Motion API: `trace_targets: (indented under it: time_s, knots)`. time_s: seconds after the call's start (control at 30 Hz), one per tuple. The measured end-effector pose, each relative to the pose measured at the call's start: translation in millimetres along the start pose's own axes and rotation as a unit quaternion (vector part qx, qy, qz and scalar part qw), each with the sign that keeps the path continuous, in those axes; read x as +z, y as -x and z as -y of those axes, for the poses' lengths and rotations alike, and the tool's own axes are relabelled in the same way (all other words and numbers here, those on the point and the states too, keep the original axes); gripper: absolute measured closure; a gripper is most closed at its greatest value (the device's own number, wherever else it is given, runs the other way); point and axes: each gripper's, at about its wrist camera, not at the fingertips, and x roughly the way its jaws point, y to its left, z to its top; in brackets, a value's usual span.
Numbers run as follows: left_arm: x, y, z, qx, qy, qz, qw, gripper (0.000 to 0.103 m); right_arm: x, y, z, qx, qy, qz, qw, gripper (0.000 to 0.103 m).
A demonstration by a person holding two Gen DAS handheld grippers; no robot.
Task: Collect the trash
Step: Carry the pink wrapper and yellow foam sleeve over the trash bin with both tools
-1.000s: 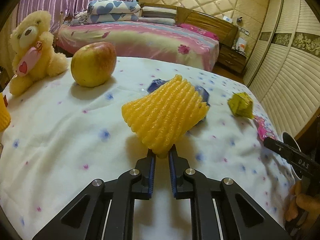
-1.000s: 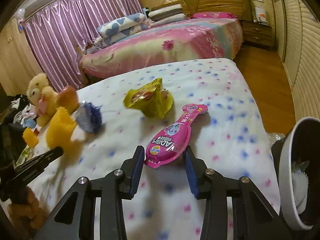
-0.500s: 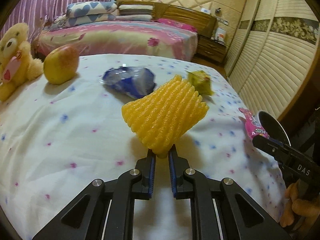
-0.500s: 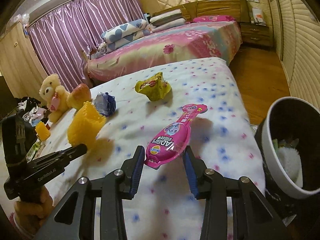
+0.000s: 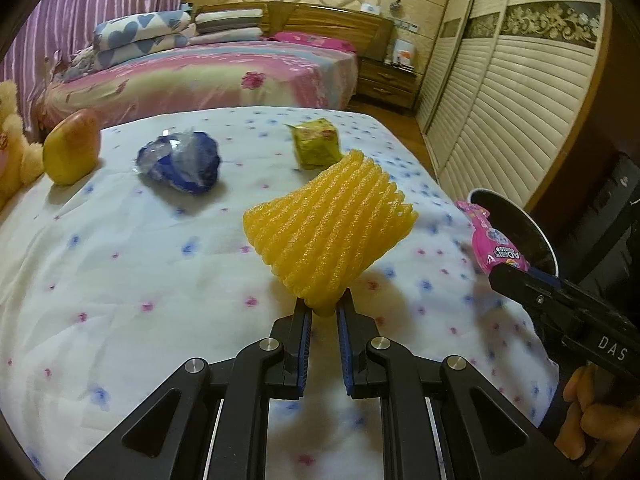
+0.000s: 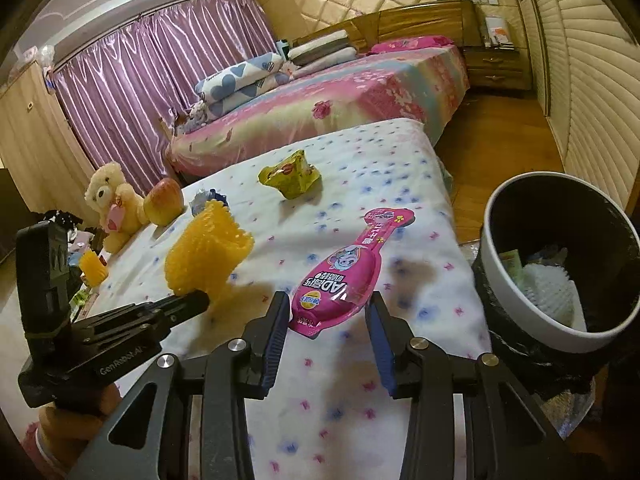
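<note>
My left gripper (image 5: 323, 310) is shut on the bottom tip of a yellow foam fruit net (image 5: 328, 232) and holds it above the white flowered cloth (image 5: 120, 280). My right gripper (image 6: 328, 312) is shut on a pink snack wrapper (image 6: 344, 276), which sticks out forward over the cloth's right edge. A white-rimmed bin (image 6: 520, 316) with a black liner stands just right of it, with trash inside. In the left wrist view the pink wrapper (image 5: 496, 244) hangs in front of the bin (image 5: 520, 232). A crumpled blue wrapper (image 5: 180, 162) and a yellow-green wrapper (image 5: 316, 144) lie on the cloth.
An apple (image 5: 72, 152) and a teddy bear (image 6: 110, 204) sit at the far left of the cloth. A pink bed (image 6: 340, 92) stands beyond, wooden floor (image 6: 500, 160) and slatted wardrobe doors to the right. A hand (image 5: 596, 420) holds the right gripper's handle.
Both grippers have moved right with their loads, off the middle of the cloth. The bin has come much closer in the right wrist view and now shows in the left one.
</note>
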Motion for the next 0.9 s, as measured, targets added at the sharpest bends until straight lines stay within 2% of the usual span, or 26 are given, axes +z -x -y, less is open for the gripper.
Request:
trace_targets:
  time_s: [0.5, 0.53, 0.9]
  knots:
    - [5, -12, 39, -0.019, -0.038, -0.010, 0.9991, 0.091, -7, 27, 26, -0.016, -0.023, 0.023, 0.999, 0.063]
    - [6, -14, 42, -0.028, -0.047, -0.013, 0.9984, 0.091, -8, 29, 28, -0.017, -0.025, 0.024, 0.999, 0.063]
    - [12, -24, 70, -0.035, -0.075, -0.016, 0.9965, 0.091, -10, 45, 52, -0.035, -0.046, 0.037, 0.998, 0.063]
